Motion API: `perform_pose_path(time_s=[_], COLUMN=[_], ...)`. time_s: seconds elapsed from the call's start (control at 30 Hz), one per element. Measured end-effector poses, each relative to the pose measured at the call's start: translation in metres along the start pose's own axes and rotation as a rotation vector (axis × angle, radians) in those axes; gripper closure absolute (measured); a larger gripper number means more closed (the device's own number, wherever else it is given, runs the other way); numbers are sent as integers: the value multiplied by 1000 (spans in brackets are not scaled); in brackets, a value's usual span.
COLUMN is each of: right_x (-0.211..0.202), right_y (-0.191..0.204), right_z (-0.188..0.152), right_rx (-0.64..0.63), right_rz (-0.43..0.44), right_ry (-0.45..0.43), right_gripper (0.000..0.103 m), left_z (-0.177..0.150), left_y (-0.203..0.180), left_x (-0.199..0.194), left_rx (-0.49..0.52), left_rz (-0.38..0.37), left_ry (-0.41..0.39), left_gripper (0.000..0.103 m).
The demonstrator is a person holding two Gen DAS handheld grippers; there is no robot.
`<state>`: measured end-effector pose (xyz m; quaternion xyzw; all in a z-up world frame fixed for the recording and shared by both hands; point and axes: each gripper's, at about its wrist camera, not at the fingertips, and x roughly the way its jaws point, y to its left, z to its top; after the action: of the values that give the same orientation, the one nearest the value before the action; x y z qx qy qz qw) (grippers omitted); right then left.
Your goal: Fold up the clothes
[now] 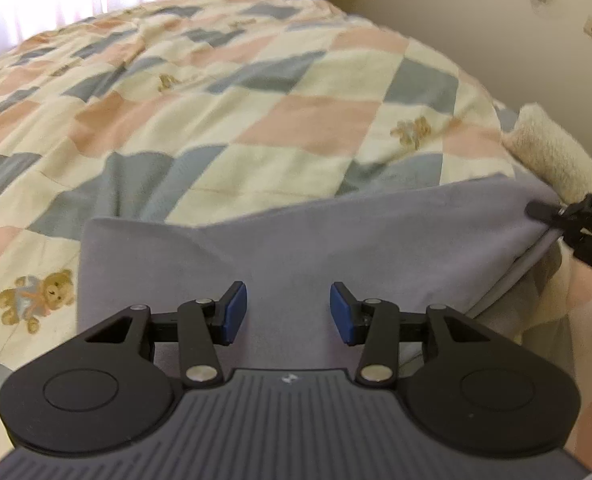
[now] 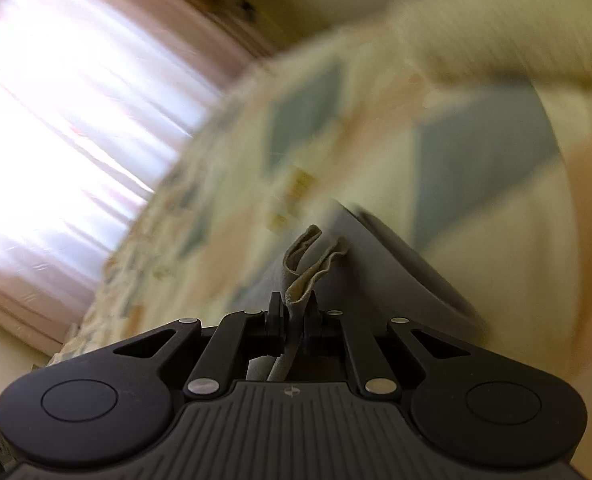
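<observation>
A flat lavender-grey fleece garment [image 1: 296, 248] lies on the pink, blue and cream checked bed quilt [image 1: 223, 120], seemingly mid-fold. The left claw [image 1: 288, 312] hovers over its near part, jaws partly open and empty. The right claw [image 2: 294, 320] is clamped on its bunched right corner. Next, the left likely needs a matching edge.
</observation>
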<state>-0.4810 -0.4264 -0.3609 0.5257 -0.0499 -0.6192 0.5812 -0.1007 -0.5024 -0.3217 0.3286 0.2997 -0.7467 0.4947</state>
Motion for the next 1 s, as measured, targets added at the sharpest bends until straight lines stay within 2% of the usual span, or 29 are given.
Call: perform_pose_path(time_s=[0.07, 0.13, 0.17, 0.23, 0.3, 0.37, 0.43, 0.5, 0.57, 0.6, 0.63, 0.7, 0.73, 0.77, 0.8, 0.83, 0.9, 0.97, 1.0], right_x=[15, 10, 3, -11, -20, -21, -9, 7, 25, 36, 36, 25, 21, 14, 8, 5, 6, 24, 39], right_y=[-16, -17, -8, 20, 48, 68, 82, 84, 75, 64, 53, 46, 52, 56, 64, 73, 89, 97, 96], right_z=[-2, 1, 2, 2, -5, -17, -32, -46, -52, -52, -50, -42, -39, -39, -41, -45, -58, -76, -89], right_rx=[61, 76, 23, -158, -375, -513, -625, -694, -716, -714, -697, -671, -678, -693, -707, -710, -692, -708, -721], right_rz=[-75, -88, -129, -260, -362, -289, -185, -143, -231, -307, -325, -336, -348, -356, -355, -325, -227, -180, -213], right_ry=[76, 50, 16, -93, -177, -207, -148, -88, -35, -9, -6, -21, -37, -62, -90, -111, -122, -66, -20], right_gripper=[92, 91, 88, 73, 72, 72, 73, 79, 78, 85, 103, 103, 102, 94, 80, 74, 71, 65, 67], left_z=[-4, -7, -6, -4, 0, 5, 9, 10, 7, 5, 4, 10, 13, 16, 17, 16, 11, -2, -9], left_y=[0, 0, 2, 5, 10, 18, 24, 27, 33, 37, 44, 57, 62, 67, 72, 75, 80, 82, 86], left_x=[6, 8, 5, 0, -4, -4, 2, 13, 29, 36, 39, 30, 21, 9, -2, -11, -22, -14, -6], left_rx=[12, 23, 30, 51, 77, 85, 89, 110, 128, 136, 134, 113, 111, 108, 105, 110, 145, 208, 226], left_rz=[6, 16, 23, 45, 68, 79, 81, 68, 64, 62, 56, 68, 72, 72, 69, 59, 47, 65, 76], left_ry=[21, 40, 38, 34, 20, 4, -7, -11, 11, 18, 19, 12, -4, -25, -39, -42, -30, 29, 59], left_gripper=[62, 62, 63, 65, 68, 69, 75, 75, 73, 71, 71, 73, 75, 75, 75, 75, 75, 75, 74])
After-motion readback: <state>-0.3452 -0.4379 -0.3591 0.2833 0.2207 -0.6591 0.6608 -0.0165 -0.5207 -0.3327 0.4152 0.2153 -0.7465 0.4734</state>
